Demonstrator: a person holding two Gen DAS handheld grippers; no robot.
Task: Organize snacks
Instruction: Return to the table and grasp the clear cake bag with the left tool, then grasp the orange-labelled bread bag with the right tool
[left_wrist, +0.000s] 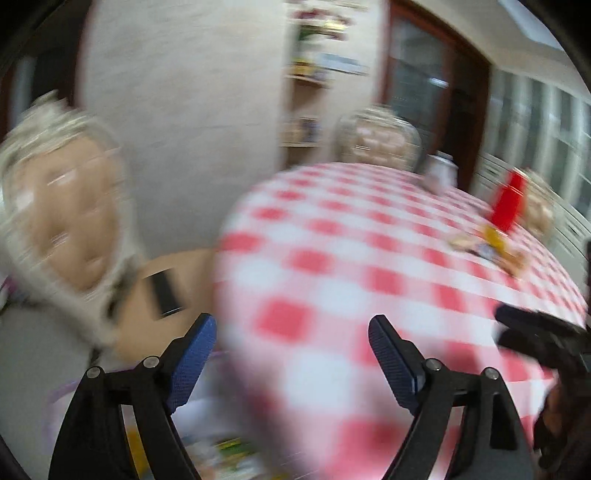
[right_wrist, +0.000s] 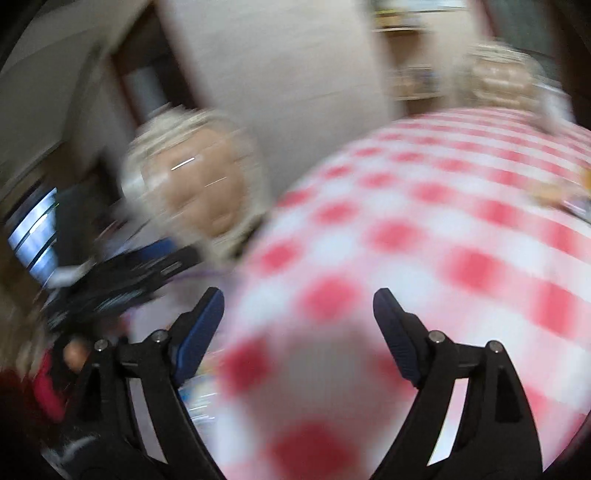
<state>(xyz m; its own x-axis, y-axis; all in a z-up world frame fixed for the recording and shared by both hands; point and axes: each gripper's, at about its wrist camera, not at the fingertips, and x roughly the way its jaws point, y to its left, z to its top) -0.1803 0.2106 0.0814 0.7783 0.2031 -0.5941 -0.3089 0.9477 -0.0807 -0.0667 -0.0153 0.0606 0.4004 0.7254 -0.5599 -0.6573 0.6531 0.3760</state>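
Both the left tongs (left_wrist: 291, 354) and the right tongs (right_wrist: 299, 328) stand wide and empty over the checked worktop (left_wrist: 369, 236), and in such blur either could knock the near jar (left_wrist: 62, 206).

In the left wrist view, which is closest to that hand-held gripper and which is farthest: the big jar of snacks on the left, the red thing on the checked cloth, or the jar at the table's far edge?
From the left hand-held gripper:
1. Big jar, left, beside the table.
2. Red thing, right, on the checked cloth.
3. Far jar, at the table's back edge.
Blur makes 2 and 3 nearly too close to call.
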